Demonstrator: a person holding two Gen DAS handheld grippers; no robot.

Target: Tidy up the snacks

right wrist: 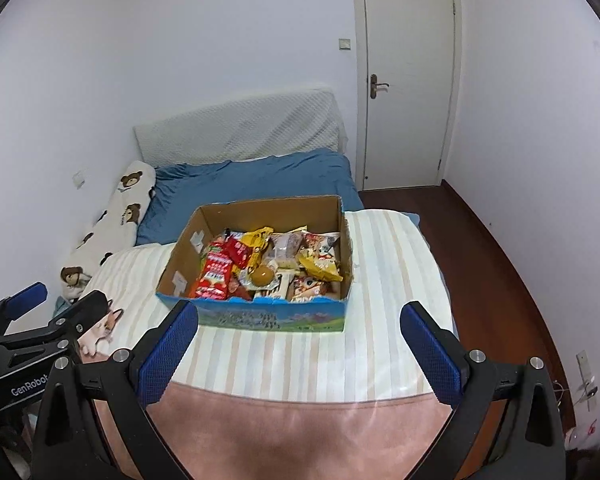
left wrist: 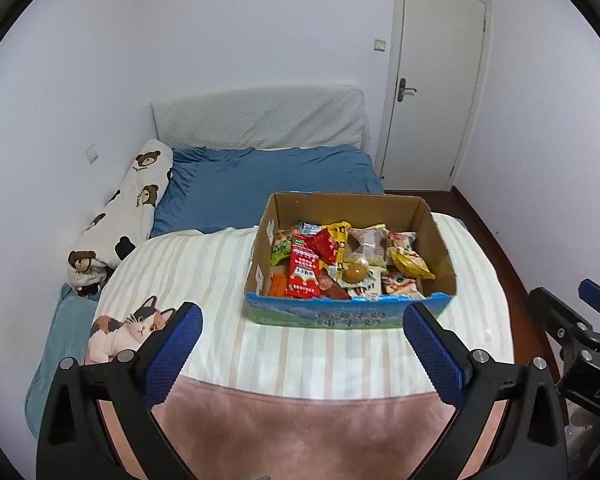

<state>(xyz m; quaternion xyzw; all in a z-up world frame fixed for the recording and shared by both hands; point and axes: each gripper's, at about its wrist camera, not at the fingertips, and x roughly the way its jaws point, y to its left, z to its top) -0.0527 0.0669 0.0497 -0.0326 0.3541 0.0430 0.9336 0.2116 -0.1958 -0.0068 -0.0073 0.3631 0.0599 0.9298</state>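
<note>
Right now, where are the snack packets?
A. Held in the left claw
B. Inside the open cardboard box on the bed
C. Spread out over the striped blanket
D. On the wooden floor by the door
B: the snack packets all lie inside the open cardboard box, which stands on the striped blanket; the left claw and the right claw are both open and hold nothing.

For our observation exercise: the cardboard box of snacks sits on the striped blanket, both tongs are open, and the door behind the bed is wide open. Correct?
Not quite: the door is closed, as the right wrist view shows. The cardboard box does sit on the striped blanket, and the left tongs and right tongs are open.
</note>
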